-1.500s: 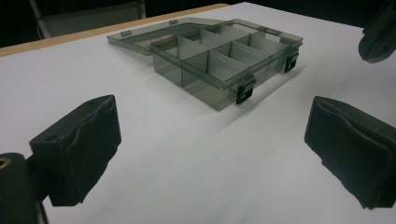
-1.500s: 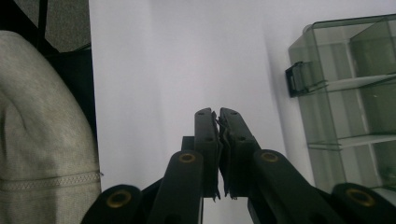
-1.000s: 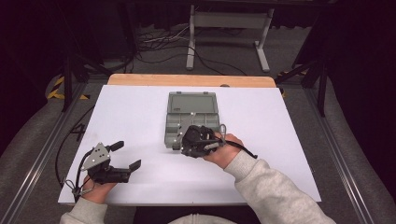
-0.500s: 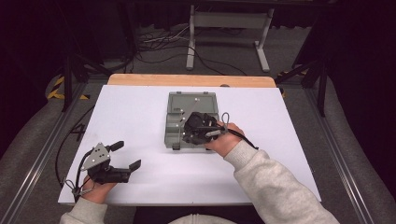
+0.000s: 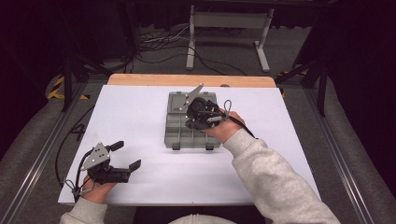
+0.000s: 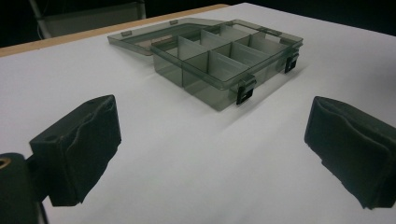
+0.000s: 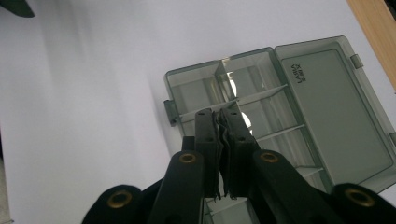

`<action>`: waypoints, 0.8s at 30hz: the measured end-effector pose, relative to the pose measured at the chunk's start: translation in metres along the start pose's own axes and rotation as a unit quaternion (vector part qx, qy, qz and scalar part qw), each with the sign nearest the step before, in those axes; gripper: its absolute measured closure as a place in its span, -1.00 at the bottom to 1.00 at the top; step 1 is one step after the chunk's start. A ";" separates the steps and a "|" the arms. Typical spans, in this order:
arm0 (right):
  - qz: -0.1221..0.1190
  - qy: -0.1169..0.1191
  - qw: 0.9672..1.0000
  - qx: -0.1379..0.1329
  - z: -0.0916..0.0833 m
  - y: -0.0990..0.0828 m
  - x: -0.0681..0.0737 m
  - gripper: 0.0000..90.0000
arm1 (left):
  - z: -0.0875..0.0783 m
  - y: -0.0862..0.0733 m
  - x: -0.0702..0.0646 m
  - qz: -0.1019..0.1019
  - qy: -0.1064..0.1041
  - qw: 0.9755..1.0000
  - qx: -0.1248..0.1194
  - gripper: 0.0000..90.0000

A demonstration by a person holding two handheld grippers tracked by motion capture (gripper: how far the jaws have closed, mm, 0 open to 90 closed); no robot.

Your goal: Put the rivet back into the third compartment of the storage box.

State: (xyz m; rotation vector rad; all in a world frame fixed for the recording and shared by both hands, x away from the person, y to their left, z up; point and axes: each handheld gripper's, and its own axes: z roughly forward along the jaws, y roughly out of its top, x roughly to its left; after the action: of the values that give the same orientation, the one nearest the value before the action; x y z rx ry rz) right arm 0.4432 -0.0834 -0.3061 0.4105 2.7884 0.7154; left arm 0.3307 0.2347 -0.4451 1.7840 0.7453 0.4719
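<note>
A grey see-through compartment box (image 5: 180, 135) lies in the middle of the white table, its lid (image 5: 179, 101) folded flat on the far side. My right gripper (image 5: 192, 120) hovers over the box's compartments, held from the right. In the right gripper view its gripper (image 7: 222, 115) has both pads pressed together with nothing seen between them, above the dividers of the box (image 7: 196, 81). My left gripper (image 5: 126, 155) rests near the front left corner of the table, open and empty. Its view shows the box (image 6: 224, 60) ahead, beyond the wide-apart pads (image 6: 79, 140).
A wooden strip (image 5: 187, 80) runs along the table's far edge. Beyond it stand a metal frame (image 5: 229, 21) and floor cables (image 5: 159, 39). A black cable (image 5: 63, 149) trails off the table's left edge. Bare white tabletop (image 5: 140, 116) lies between the two grippers.
My right gripper has moved away from me, from the box's front edge to over its middle. The left gripper has stayed put.
</note>
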 end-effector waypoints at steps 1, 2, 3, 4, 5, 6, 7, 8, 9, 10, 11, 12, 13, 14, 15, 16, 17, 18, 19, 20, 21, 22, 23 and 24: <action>0.002 -0.001 1.000 0.000 0.000 0.000 -0.002 0.92 | 0.000 0.000 0.000 0.000 0.000 1.000 0.001 -0.91; 0.002 -0.002 1.000 -0.001 0.001 0.000 -0.005 0.92 | 0.000 0.000 0.000 -0.001 0.001 1.000 0.001 -0.91; 0.007 -0.004 1.000 0.001 0.001 0.000 -0.007 0.92 | 0.000 0.000 0.000 0.000 0.001 1.000 0.001 -0.91; 0.009 -0.006 1.000 0.001 0.001 0.001 -0.011 0.92 | 0.000 0.000 0.000 0.000 0.000 1.000 0.000 -0.91; 0.010 -0.008 1.000 0.001 0.001 0.001 -0.013 0.92 | 0.000 0.000 0.000 0.000 0.000 1.000 0.000 -0.91; 0.013 -0.011 1.000 0.001 0.001 0.001 -0.017 0.92 | 0.000 0.000 0.000 0.000 0.000 1.000 0.001 -0.91; 0.016 -0.011 1.000 0.000 0.002 0.001 -0.019 0.92 | 0.000 0.000 0.000 -0.001 0.000 1.000 0.001 -0.91; 0.019 -0.014 1.000 -0.001 0.002 0.001 -0.023 0.92 | 0.000 0.000 0.000 -0.001 0.001 1.000 0.001 -0.91; 0.023 -0.015 1.000 -0.001 0.002 0.001 -0.025 0.92 | 0.000 0.000 0.000 -0.001 0.000 1.000 0.001 -0.91; 0.027 -0.019 0.999 0.000 0.003 0.000 -0.029 0.92 | 0.000 0.000 0.000 -0.001 0.000 1.000 0.000 -0.91; 0.033 -0.020 0.999 -0.001 0.004 -0.001 -0.032 0.92 | 0.000 0.000 0.000 -0.001 0.000 1.000 0.000 -0.91; 0.035 -0.022 0.999 0.001 0.006 -0.002 -0.036 0.92 | 0.000 0.000 0.000 -0.001 0.000 1.000 0.000 -0.91; 0.042 -0.024 0.999 0.006 0.008 -0.003 -0.039 0.92 | 0.000 0.000 0.000 -0.001 0.000 1.000 0.000 -0.91; 0.045 -0.025 0.999 0.006 0.010 -0.004 -0.041 0.92 | 0.000 0.000 0.000 -0.001 0.000 1.000 0.000 -0.91; 0.049 -0.026 0.998 0.007 0.014 -0.006 -0.043 0.92 | 0.000 0.000 0.000 -0.001 0.000 1.000 0.000 -0.91; 0.049 -0.026 0.998 0.007 0.014 -0.006 -0.043 0.92 | 0.000 0.000 0.000 -0.001 0.000 1.000 0.001 -0.91; 0.055 -0.027 0.998 0.009 0.017 -0.008 -0.046 0.92 | 0.000 0.000 0.000 -0.001 0.000 1.000 0.000 -0.91; 0.059 -0.028 0.998 0.011 0.020 -0.010 -0.048 0.92 | 0.000 0.000 0.000 -0.001 0.000 1.000 0.000 -0.91; 0.062 -0.028 0.998 0.010 0.022 -0.011 -0.050 0.92 | 0.000 0.000 0.000 0.000 0.000 1.000 0.000 -0.91; 0.063 -0.030 0.997 0.013 0.024 -0.012 -0.052 0.92 | 0.000 0.000 0.000 0.000 -0.001 1.000 0.000 -0.91; 0.070 -0.029 0.997 0.014 0.026 -0.014 -0.053 0.92 | 0.000 0.000 0.000 -0.001 0.000 1.000 0.000 -0.91; 0.072 -0.031 0.997 0.014 0.028 -0.015 -0.055 0.92 | 0.000 0.000 0.000 -0.001 0.000 1.000 0.000 -0.91; 0.074 -0.030 0.997 0.016 0.031 -0.017 -0.058 0.92 | 0.000 0.000 0.000 -0.001 0.000 1.000 0.001 -0.91; 0.076 -0.031 0.996 0.015 0.033 -0.019 -0.060 0.92 | 0.000 0.000 0.000 -0.001 0.000 1.000 0.001 -0.91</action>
State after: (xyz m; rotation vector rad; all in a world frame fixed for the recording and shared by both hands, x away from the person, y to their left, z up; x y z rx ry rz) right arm 0.5044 -0.1044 -0.3346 0.6466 2.7346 0.6799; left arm 0.3307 0.2350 -0.4451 1.7848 0.7474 0.4702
